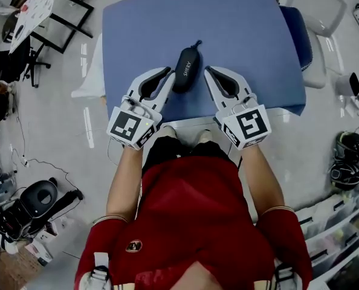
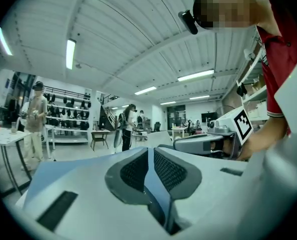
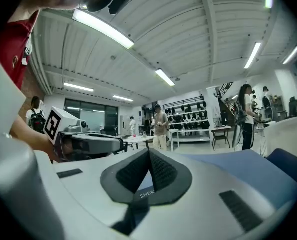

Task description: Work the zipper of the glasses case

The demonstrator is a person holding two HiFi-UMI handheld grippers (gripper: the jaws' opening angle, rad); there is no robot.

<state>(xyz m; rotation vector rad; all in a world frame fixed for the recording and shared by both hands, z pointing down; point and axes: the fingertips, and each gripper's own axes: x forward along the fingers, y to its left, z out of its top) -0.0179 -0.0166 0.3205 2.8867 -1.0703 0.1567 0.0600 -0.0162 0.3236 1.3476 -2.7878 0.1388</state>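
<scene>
A black oval glasses case (image 1: pixel 187 70) lies on the blue table (image 1: pixel 228 23), with a short black strap at its far end. My left gripper (image 1: pixel 166 72) lies just left of the case; in the left gripper view its pads (image 2: pixel 137 170) stand a thin slit apart with only blue table showing between them. My right gripper (image 1: pixel 208 71) lies just right of the case. Its pads (image 3: pixel 161 171) meet at the tips, and the case's white lettering (image 3: pixel 147 194) shows below them. I cannot see the zipper pull.
The table's near edge (image 1: pixel 228 115) runs just behind both grippers. A blue chair (image 1: pixel 300 35) stands at the table's right. Black bags, cables and a stand sit on the floor to the left. People stand by tables in the far background.
</scene>
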